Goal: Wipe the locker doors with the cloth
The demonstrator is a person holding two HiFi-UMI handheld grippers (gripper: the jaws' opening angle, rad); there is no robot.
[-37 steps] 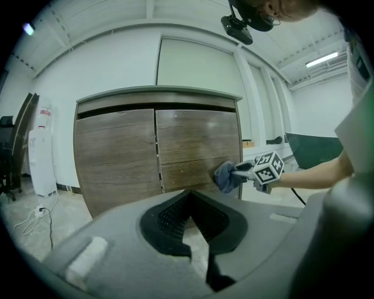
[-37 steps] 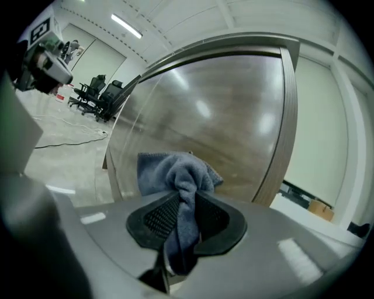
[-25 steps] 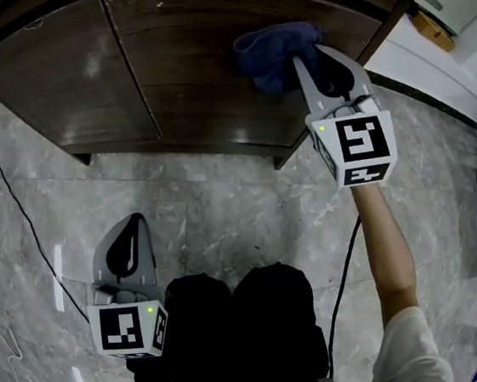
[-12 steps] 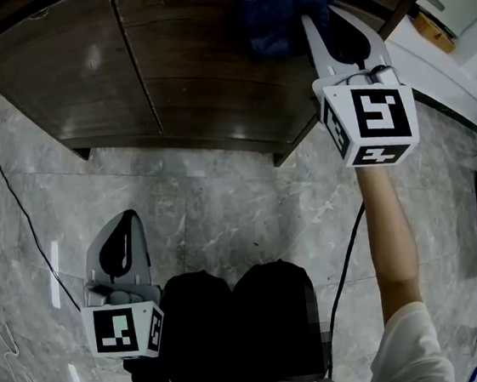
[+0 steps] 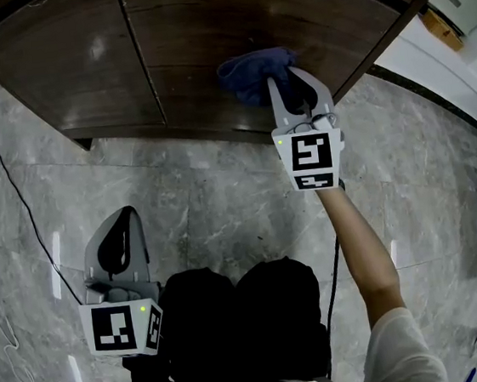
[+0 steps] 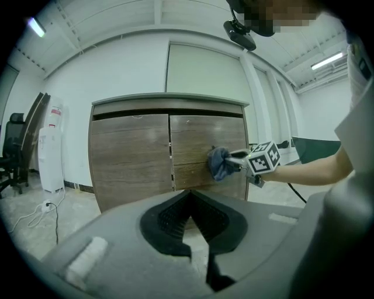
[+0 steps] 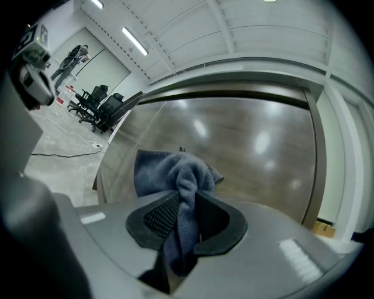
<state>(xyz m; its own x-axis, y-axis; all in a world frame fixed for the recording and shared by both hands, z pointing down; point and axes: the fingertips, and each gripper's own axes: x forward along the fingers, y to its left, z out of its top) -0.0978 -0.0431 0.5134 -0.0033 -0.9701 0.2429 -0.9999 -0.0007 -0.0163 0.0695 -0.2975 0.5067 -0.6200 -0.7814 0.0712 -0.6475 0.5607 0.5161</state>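
Observation:
A dark blue cloth (image 5: 252,71) is bunched against the lower part of the right locker door (image 5: 303,7), a dark glossy wood panel. My right gripper (image 5: 289,84) is shut on the cloth (image 7: 175,169), whose folds hang between the pads and spread onto the door ahead. The left door (image 5: 62,69) is bare. My left gripper (image 5: 123,242) hangs low over the floor beside the person's legs, far from the locker, its jaws together and holding nothing. From the left gripper view, the cloth (image 6: 219,163) and right gripper (image 6: 234,159) show on the right door.
A black cable (image 5: 18,211) trails over the grey marble floor at the left. The person's dark legs (image 5: 237,331) fill the bottom centre. A white wall panel (image 5: 428,53) stands right of the locker. A water dispenser (image 6: 52,146) stands left of it.
My right gripper carried the cloth up the right door, then back down and slightly left to the door's lower part. The left gripper has stayed where it was.

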